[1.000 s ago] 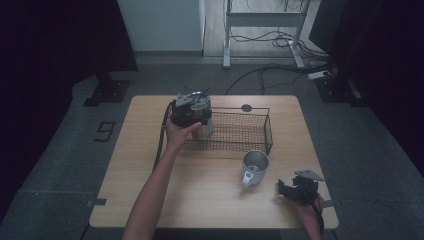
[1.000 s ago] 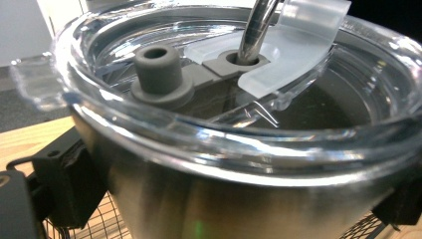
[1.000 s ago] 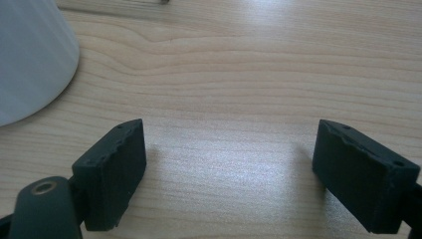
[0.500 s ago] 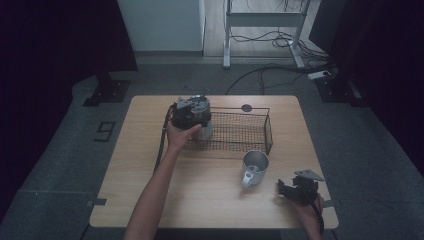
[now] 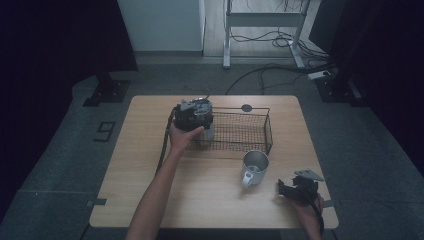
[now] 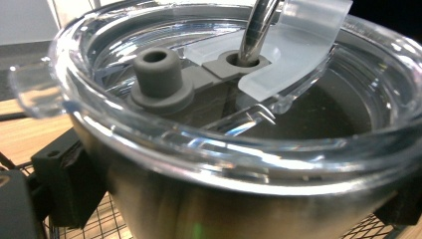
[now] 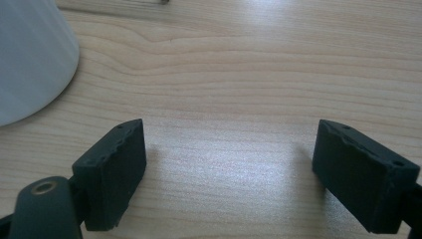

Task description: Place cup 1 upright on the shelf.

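Dark flooring surrounded a light wooden table with cables trailing on the floor beyond its far edge. A black wire basket stood on the far half of the table, near the middle of the far edge. The left gripper was positioned at the basket's left end. Its fingers were clamped on both sides of a steel tumbler, which was held upright over that end of the basket. Whether the tumbler's base touched the mesh could not be determined. The tumbler carried a clear lid with a grey stopper, and a metal straw passed through the lid. A white mug stood on the table in front of the basket's right end. The right gripper rested near the front right corner of the table, just beside the mug. Its fingers were spread apart over bare wood and gripped nothing.
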`<action>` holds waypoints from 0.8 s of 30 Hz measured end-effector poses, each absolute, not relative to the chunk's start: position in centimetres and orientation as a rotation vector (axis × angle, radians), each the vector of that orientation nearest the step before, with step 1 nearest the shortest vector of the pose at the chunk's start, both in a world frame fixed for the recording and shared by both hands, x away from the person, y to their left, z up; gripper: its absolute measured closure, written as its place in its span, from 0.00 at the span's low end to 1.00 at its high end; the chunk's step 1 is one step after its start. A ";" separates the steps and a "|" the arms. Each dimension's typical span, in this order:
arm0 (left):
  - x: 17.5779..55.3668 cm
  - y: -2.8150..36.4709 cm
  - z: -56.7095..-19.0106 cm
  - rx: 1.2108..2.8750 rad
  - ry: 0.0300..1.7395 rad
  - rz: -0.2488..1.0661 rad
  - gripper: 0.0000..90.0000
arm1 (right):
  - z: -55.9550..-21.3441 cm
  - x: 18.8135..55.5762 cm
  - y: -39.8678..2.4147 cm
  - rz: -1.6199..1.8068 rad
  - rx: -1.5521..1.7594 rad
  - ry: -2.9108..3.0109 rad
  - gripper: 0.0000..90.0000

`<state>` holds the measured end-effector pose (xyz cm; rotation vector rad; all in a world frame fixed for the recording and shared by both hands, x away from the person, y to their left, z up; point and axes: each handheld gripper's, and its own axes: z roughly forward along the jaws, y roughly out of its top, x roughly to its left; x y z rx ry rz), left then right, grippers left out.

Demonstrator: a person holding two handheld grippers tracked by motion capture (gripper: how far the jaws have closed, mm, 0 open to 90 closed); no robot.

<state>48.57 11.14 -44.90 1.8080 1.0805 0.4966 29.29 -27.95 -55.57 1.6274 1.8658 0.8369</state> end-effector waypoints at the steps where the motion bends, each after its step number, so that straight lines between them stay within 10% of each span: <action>1: 48.6 11.1 -45.0 1.808 1.087 0.495 0.04 | -55.6 29.3 -28.0 0.837 1.627 1.866 0.15; 24: 48.2 11.0 -46.8 1.831 1.107 0.521 0.04 | -55.6 29.3 -27.9 0.837 1.628 1.866 0.15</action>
